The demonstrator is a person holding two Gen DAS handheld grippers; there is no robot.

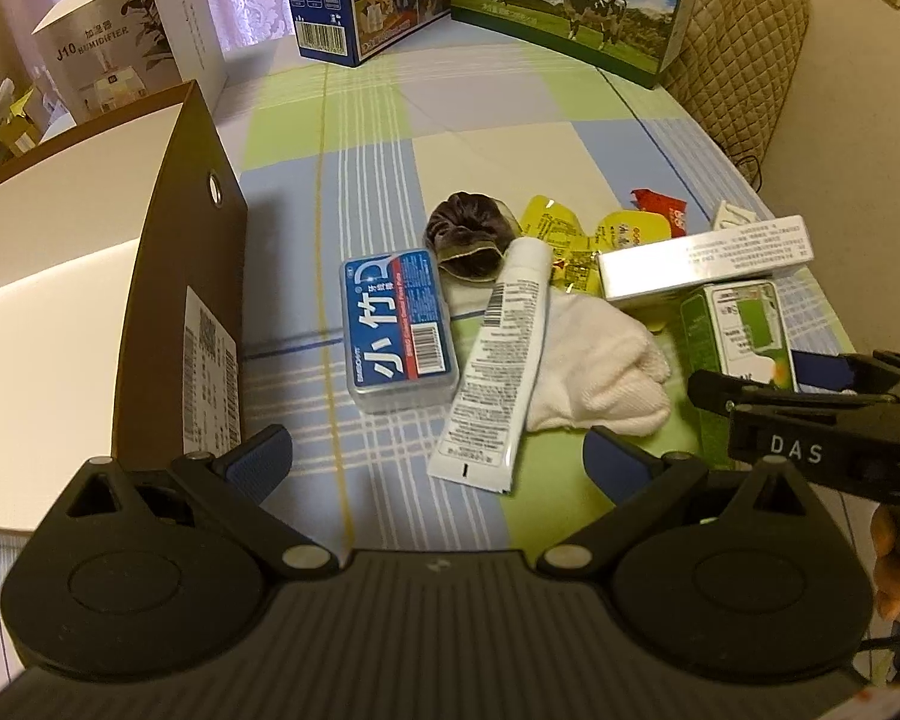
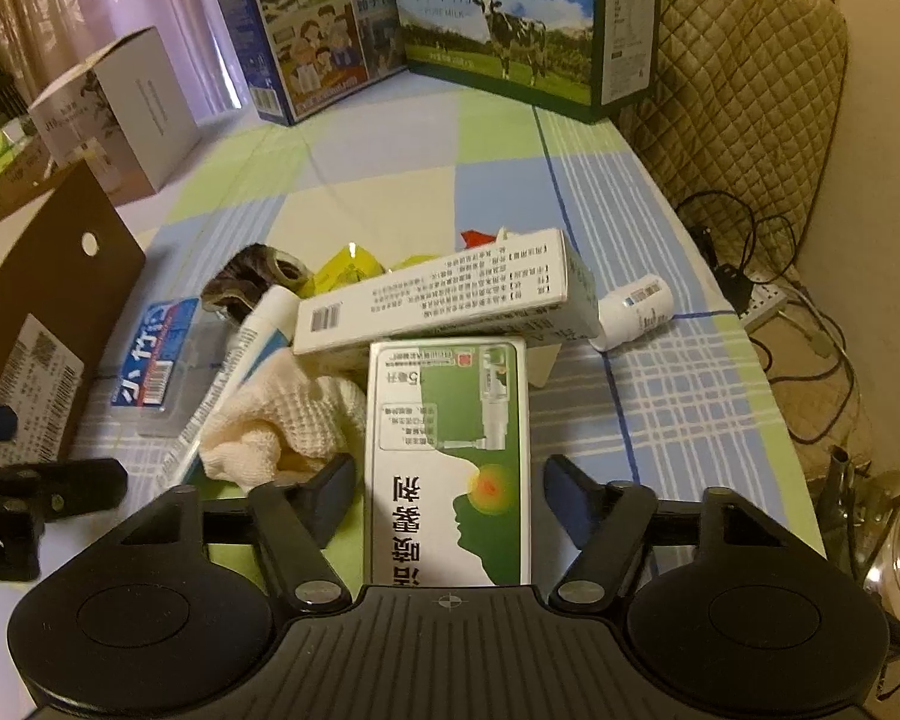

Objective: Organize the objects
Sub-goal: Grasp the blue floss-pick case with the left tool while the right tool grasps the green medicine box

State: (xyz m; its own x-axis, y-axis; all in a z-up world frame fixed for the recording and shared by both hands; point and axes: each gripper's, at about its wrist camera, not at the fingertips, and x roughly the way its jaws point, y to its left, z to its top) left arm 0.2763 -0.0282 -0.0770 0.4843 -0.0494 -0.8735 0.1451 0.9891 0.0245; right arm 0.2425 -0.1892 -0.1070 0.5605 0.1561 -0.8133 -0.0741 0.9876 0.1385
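Note:
My right gripper (image 2: 450,480) is open and straddles the near end of a green-and-white spray box (image 2: 450,438), one finger on each side and a small gap at both. A long white box (image 2: 444,294) lies across the far end of the spray box. My left gripper (image 1: 438,459) is open above the cloth-covered table, just short of a white tube (image 1: 498,360). The tube rests on a white cloth (image 1: 600,372), next to a blue floss case (image 1: 399,324). Behind them are a dark scrunchie (image 1: 471,234), yellow packets (image 1: 564,234) and a red wrapper (image 1: 660,207). An open brown box (image 1: 60,300) stands on the left.
Two milk cartons (image 2: 498,24) and a humidifier box (image 1: 120,42) stand at the back. A small white bottle (image 2: 633,309) lies right of the long box. Off the right edge are a padded chair (image 2: 744,78), cables with a power strip (image 2: 762,306) and a metal pot (image 2: 894,546).

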